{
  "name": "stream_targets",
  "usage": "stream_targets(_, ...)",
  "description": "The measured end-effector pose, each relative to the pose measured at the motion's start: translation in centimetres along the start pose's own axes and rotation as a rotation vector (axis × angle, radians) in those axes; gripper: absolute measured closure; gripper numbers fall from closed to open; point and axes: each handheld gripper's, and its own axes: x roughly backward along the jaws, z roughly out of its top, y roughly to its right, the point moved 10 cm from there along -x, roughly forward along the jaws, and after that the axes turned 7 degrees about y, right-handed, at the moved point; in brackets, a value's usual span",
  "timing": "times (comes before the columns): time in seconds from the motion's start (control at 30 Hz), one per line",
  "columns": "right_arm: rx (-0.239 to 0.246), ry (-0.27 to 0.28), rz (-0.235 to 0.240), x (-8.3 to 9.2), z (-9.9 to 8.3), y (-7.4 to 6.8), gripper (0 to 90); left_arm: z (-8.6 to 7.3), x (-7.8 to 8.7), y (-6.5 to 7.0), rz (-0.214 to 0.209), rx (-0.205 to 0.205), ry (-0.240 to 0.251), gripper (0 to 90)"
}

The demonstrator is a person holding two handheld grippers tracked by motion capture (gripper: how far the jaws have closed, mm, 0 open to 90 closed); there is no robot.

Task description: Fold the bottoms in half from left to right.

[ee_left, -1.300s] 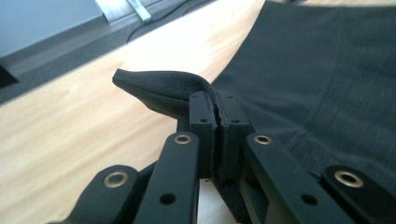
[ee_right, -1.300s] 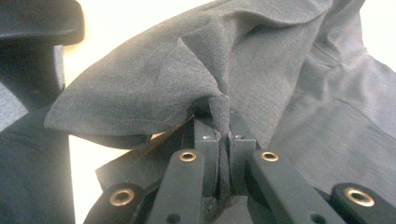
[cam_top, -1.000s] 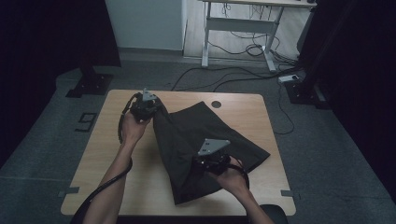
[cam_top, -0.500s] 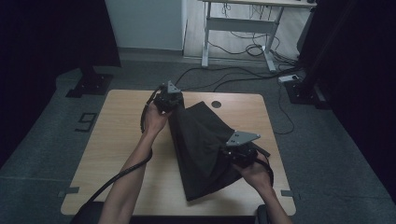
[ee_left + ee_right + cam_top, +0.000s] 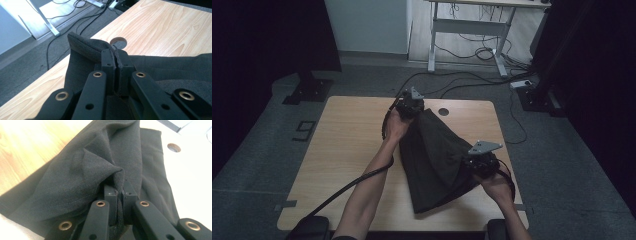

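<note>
Both the left gripper [image 5: 411, 106] and right gripper [image 5: 482, 162] are clamped on thin folds of the cloth [image 5: 437, 155], which could slip free if pulled taut.

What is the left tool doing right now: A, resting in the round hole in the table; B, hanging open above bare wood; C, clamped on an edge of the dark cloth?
C: in the left gripper view the left tool has its jaws closed with a fold of the dark cloth pinched between them.
</note>
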Motion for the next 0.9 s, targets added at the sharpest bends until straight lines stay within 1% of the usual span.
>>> stream_targets(0.1, -0.023, -0.019, -0.005, -0.3, -1.0, 0.7, 86.3, -0.2, -1.2, 0.4, -0.004, 0.001, -0.017, 85.7)
stream_targets(0.13, -0.028, -0.028, -0.007, -0.4, -1.4, 0.9, 86.2, -0.4, -1.6, 0.6, -0.003, -0.007, -0.026, 85.7)
stream_targets(0.23, -0.041, -0.053, -0.013, -1.0, -2.4, 1.5, 86.2, -0.8, -2.7, 0.9, 0.001, -0.016, -0.046, 85.7)
stream_targets(0.27, -0.038, -0.062, -0.015, -1.2, -2.8, 1.7, 86.2, -0.9, -3.0, 1.0, 0.000, -0.018, -0.052, 85.6)
stream_targets(0.37, -0.040, -0.092, -0.027, -1.7, -3.7, 2.2, 86.1, -1.2, -3.8, 1.4, -0.004, -0.014, -0.057, 85.5)
stream_targets(0.4, -0.048, -0.101, -0.029, -1.9, -4.3, 2.5, 86.0, -1.3, -4.1, 1.5, -0.007, -0.008, -0.058, 85.2)
stream_targets(0.43, -0.048, -0.101, -0.029, -1.9, -4.3, 2.5, 86.0, -1.4, -4.4, 1.6, -0.011, -0.003, -0.064, 85.2)
stream_targets(0.5, -0.058, -0.110, -0.031, -2.1, -4.8, 2.8, 85.8, -1.6, -4.9, 1.8, -0.016, 0.002, -0.067, 84.6)
stream_targets(0.53, -0.060, -0.113, -0.031, -2.2, -5.1, 2.9, 85.6, -1.6, -5.0, 1.9, -0.020, 0.002, -0.067, 84.0)
stream_targets(0.6, -0.069, -0.121, -0.030, -2.4, -5.6, 3.1, 85.3, -1.5, -5.1, 2.0, -0.026, 0.008, -0.048, 81.6)
stream_targets(0.63, -0.075, -0.126, -0.029, -2.5, -5.8, 3.1, 84.9, -1.4, -5.1, 2.0, -0.022, 0.011, -0.037, 77.9)
stream_targets(0.7, -0.079, -0.134, -0.026, -2.6, -6.1, 3.1, 81.4, -1.0, -4.8, 1.8, -0.018, 0.025, -0.019, 65.2)
stream_targets(0.73, -0.077, -0.140, -0.029, -2.6, -6.2, 3.2, 79.6, -0.8, -4.6, 1.6, -0.016, 0.033, -0.012, 61.0)
stream_targets(0.77, -0.078, -0.145, -0.033, -2.6, -6.3, 3.2, 76.3, -0.5, -4.5, 1.6, -0.024, 0.048, -0.002, 56.8)
stream_targets(0.8, -0.075, -0.148, -0.038, -2.5, -6.3, 3.3, 72.3, -0.4, -4.3, 1.5, -0.040, 0.068, -0.007, 50.3)
stream_targets(0.83, -0.075, -0.151, -0.045, -2.4, -6.4, 3.4, 67.4, -0.3, -4.0, 1.3, -0.034, 0.074, -0.004, 45.0)
stream_targets(0.87, -0.074, -0.155, -0.046, -2.3, -6.5, 3.4, 63.5, -0.1, -3.7, 1.2, -0.032, 0.072, 0.009, 43.6)
stream_targets(0.9, -0.074, -0.163, -0.046, -2.1, -6.7, 3.5, 59.7, 0.0, -3.3, 1.2, -0.040, 0.082, 0.019, 41.2)
